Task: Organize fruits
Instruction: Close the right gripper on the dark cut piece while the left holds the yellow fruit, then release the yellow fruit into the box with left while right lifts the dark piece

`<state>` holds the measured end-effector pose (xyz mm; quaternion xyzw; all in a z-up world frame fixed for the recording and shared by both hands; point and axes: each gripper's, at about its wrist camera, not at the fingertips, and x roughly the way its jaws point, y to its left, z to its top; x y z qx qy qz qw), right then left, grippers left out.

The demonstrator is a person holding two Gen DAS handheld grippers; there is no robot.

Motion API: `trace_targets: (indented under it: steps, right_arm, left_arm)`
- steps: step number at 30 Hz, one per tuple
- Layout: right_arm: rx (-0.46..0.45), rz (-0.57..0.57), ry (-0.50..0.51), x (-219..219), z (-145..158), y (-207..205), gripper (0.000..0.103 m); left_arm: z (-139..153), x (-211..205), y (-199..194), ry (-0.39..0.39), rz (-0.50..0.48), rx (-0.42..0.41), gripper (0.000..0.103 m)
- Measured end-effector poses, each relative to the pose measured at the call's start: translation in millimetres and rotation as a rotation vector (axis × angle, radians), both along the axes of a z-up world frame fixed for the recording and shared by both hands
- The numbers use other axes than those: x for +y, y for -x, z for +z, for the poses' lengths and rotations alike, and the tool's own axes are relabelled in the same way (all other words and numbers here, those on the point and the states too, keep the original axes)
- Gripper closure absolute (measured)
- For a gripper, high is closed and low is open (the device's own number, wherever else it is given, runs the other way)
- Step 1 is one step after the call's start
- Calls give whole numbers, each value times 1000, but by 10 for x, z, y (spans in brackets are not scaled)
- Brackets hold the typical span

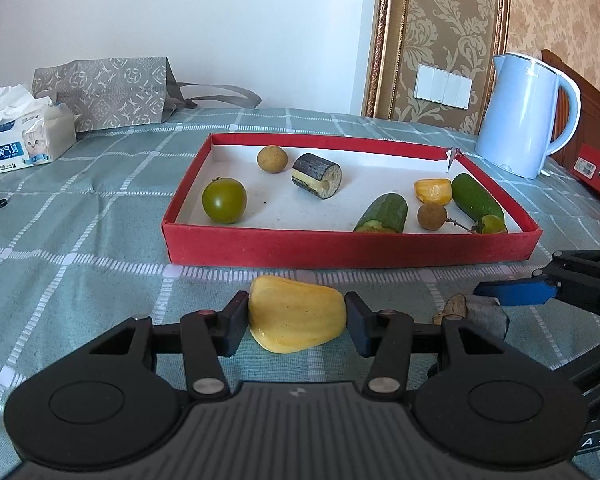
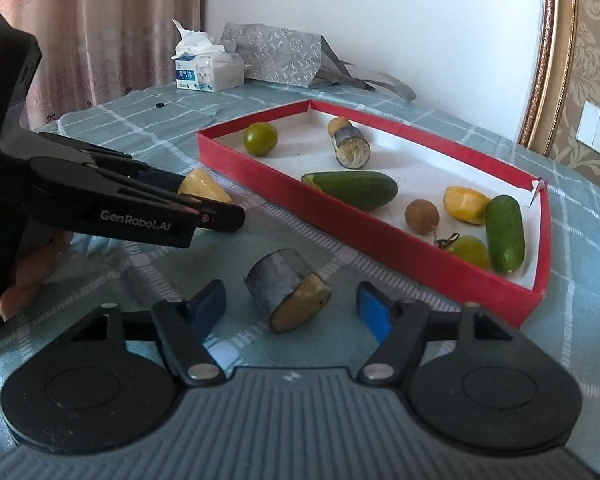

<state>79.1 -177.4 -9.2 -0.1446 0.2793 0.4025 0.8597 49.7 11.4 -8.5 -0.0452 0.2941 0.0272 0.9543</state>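
My left gripper (image 1: 296,324) is shut on a yellow fruit piece (image 1: 296,316), held low in front of the red tray (image 1: 340,250); it shows in the right wrist view too (image 2: 204,188). My right gripper (image 2: 292,308) is open around a dark-skinned cut chunk (image 2: 288,288) lying on the cloth, pads apart from it. The tray (image 2: 284,196) holds a green round fruit (image 1: 224,200), a brown longan (image 1: 272,159), a dark chunk (image 1: 317,175), two cucumber pieces (image 1: 382,214), a yellow piece (image 1: 432,191) and another longan (image 1: 432,216).
A blue kettle (image 1: 524,116) stands right of the tray with a red box (image 1: 596,176) beside it. A tissue pack (image 1: 28,136) and a grey paper bag (image 1: 104,92) sit at the back left. The green checked cloth (image 1: 80,240) covers the table.
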Motion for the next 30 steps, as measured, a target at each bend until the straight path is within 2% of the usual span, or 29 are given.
trace_targets:
  steps: [6,9,15,18,22,26,30]
  right_arm:
    - [-20,-17,-5,38,-22,22,43]
    - [12,-16,-34,16,-13,39,63]
    - [-54,-84,-6,65,-5,186,63]
    - [-74,-178,26,16,-14,197,63]
    - [-73,-339,19,-184,-12,142,63]
    - [-9,-440,-54,-418,-17,0,63]
    - [49,-470,-119,-558,-47,-107,63]
  left_arm:
    - [-1,-6,-3,-3,0,1,52]
    - [-1,-6,-3,-3,0,1,52]
    - [-1,-6,-3,-3,0,1,52]
    - [-1,-6,-2,-3,0,1,52]
    - [0,-1,-1,-2,0,0,52]
    - [5,-2,3,2,2,-1,52]
    - [7,-28,4,-8,-3,0,52]
